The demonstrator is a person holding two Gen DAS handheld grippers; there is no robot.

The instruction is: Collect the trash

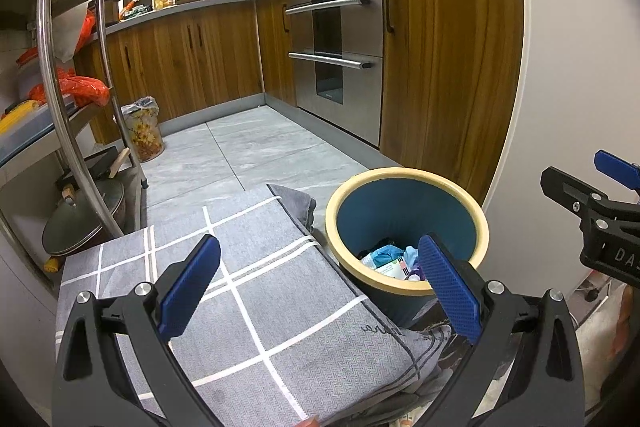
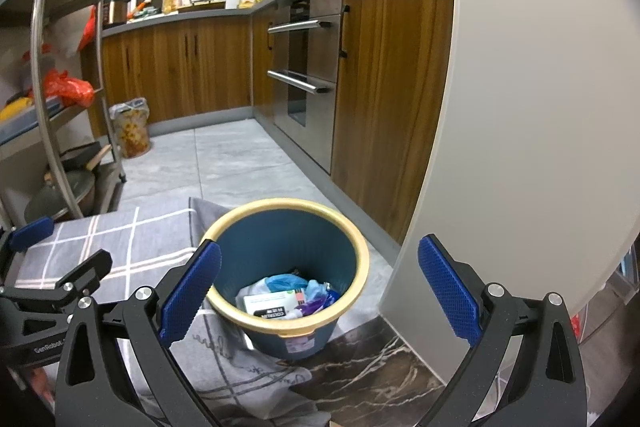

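A blue trash bin with a cream rim [image 1: 404,175] [image 2: 288,205] stands on the floor beside a grey checked mat [image 1: 240,267] [image 2: 120,247]. It holds trash [image 1: 384,259] [image 2: 288,301]: blue and white wrappers and a white carton. My left gripper [image 1: 320,283] is open and empty, above the mat, with its right finger over the bin's near rim. My right gripper [image 2: 320,287] is open and empty, above the bin's near edge. Each gripper shows at the edge of the other's view: the right one [image 1: 592,211], the left one [image 2: 48,267].
Wooden kitchen cabinets [image 1: 192,63] and a steel oven [image 1: 340,59] line the far side. A metal shelf rack [image 1: 72,107] with pots and orange bags stands on the left. A floral bin [image 1: 144,131] sits by the cabinets. A white panel [image 2: 520,107] stands close on the right.
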